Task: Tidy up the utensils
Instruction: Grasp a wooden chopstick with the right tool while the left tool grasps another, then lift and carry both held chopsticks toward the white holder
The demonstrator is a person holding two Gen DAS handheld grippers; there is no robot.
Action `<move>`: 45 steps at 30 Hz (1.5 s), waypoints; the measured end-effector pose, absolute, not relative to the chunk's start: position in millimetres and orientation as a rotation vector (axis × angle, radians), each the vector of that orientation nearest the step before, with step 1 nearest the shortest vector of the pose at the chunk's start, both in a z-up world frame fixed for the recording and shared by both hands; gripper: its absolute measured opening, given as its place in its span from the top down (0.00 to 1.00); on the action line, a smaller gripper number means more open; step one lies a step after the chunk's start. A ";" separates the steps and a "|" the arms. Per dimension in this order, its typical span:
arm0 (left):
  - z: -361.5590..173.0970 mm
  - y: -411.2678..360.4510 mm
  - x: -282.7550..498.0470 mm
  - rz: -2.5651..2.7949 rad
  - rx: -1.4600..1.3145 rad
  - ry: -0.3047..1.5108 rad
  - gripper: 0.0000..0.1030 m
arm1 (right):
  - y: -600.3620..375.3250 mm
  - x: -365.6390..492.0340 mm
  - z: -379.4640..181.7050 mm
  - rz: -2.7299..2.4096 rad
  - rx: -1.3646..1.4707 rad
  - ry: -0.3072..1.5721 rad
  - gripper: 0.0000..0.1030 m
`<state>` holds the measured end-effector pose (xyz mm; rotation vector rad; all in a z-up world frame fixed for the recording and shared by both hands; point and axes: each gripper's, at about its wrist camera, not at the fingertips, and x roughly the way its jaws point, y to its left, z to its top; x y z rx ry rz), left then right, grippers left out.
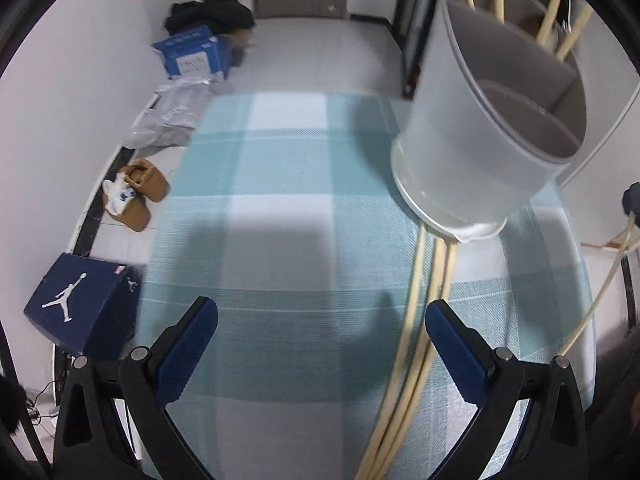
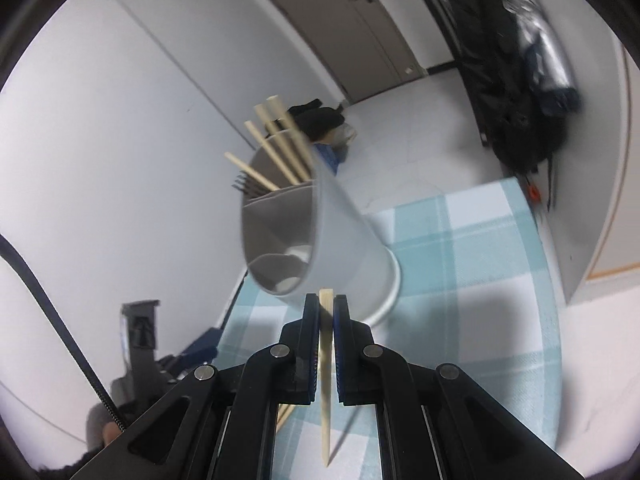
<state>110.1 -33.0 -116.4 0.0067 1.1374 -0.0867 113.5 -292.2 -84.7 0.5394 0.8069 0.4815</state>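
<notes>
A white and grey utensil holder point(image 1: 472, 148) point(image 2: 340, 240) stands on the teal checked tablecloth point(image 1: 280, 200) point(image 2: 460, 260). It has inner dividers, and several pale wooden chopsticks point(image 2: 280, 148) and dark fork tines point(image 2: 245, 184) stick out of it. More chopsticks point(image 1: 416, 340) lie on the cloth from the holder's base toward me. My left gripper point(image 1: 320, 316) hangs open above the cloth, its right finger just beside those lying chopsticks, with nothing between its pads. My right gripper point(image 2: 326, 300) is shut on one chopstick point(image 2: 325, 420), just in front of the holder's base.
On the floor left of the table lie a dark blue shoe box point(image 1: 80, 304), tan slippers point(image 1: 140, 192), grey bags and a blue carton point(image 1: 192, 52). A door point(image 2: 340, 28) is at the far end. A black coat point(image 2: 516, 80) hangs at the right.
</notes>
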 end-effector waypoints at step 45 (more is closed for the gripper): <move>-125.8 -18.2 123.4 -0.042 -0.142 1.289 0.54 | -297.8 101.6 -73.3 0.566 0.519 0.744 0.94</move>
